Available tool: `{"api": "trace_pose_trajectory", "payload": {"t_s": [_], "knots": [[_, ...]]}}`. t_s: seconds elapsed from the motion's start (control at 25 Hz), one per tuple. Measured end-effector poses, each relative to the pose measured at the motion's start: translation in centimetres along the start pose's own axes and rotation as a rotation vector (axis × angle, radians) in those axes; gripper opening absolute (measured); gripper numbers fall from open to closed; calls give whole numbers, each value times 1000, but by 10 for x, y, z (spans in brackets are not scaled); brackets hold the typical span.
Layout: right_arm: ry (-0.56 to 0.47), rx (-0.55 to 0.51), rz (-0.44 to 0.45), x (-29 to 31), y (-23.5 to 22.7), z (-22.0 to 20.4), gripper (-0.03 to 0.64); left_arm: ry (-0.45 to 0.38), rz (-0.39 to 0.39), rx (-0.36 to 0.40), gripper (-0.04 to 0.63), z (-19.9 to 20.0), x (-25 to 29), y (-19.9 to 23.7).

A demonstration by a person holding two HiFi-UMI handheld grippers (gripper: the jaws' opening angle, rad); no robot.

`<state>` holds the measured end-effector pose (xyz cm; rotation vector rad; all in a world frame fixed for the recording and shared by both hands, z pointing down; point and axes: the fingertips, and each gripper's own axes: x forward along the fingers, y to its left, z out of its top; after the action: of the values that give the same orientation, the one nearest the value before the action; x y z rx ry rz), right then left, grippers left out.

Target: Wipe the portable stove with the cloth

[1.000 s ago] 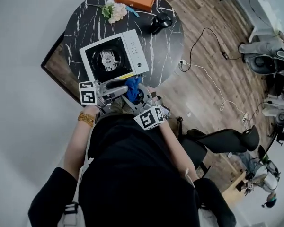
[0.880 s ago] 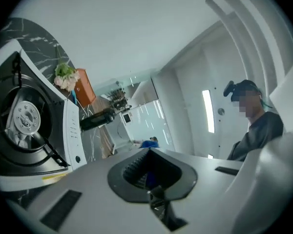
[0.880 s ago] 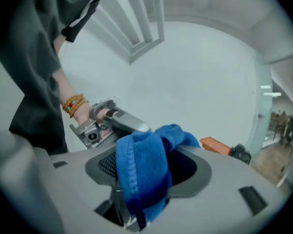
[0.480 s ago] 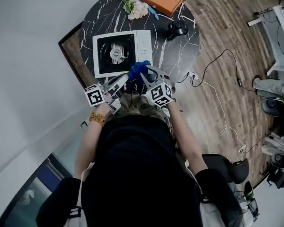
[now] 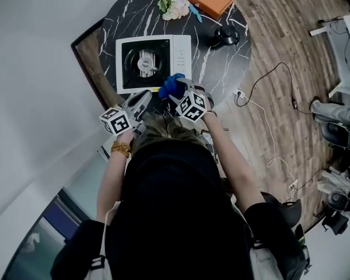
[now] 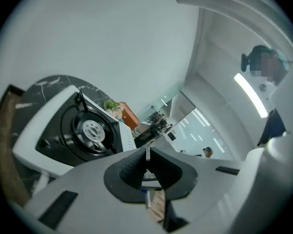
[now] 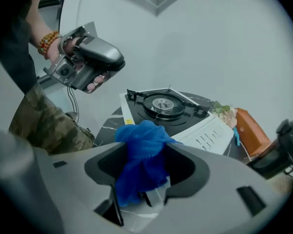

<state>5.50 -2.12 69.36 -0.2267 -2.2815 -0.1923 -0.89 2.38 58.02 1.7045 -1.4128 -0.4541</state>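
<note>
Head view: the portable stove [image 5: 153, 63] sits on the round table [image 5: 221, 51] close to you, and the cloth [image 5: 171, 86] is bunched just by its near edge at the right gripper [image 5: 179, 92] — prob. so the wipe can start from that side. The left gripper [image 5: 143, 101] is just off the stove's near corner. Left gripper view: jaws closed tight, nothing betw. them, so it looks spare for now. Right gripper view: jaws have just been opening and now stand wide, w/ the blue cloth loose betw. them — not pinched.
</note>
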Motion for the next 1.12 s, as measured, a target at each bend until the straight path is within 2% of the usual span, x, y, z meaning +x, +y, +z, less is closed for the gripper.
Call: {"api": "trace_pose_trajectory", "payload": {"t_s": [0.04,0.12,0.24,0.32,0.44,0.52,0.64,0.72,0.84,0.96,1.12], "knots": [[15,-1,30,2,2,3,232,3,61,50,9,6,-4,10],[30,-6,51,-6,-4,12,75,12,203,169,11,20,-17,36],[25,50,-18,-27,-48,24,58,68,414,378,11,32,-39,79],[48,78,-80,-29,-97,33,57,154,483,480,18,28,-43,102],[123,69,-137,-6,-165,46,57,268,522,534,142,19,-40,127],[183,59,-150,16,-200,52,57,319,533,539,143,13,-37,138],[293,32,-102,48,-223,53,57,397,536,561,143,8,-35,145],[342,52,-59,59,-225,53,55,425,537,596,134,10,-35,149],[365,58,-46,62,-219,52,46,430,536,626,71,13,-36,154],[338,65,-66,57,-208,47,41,470,520,623,66,11,-36,155],[272,95,-45,48,-168,39,40,567,521,622,60,11,-33,156]]}}
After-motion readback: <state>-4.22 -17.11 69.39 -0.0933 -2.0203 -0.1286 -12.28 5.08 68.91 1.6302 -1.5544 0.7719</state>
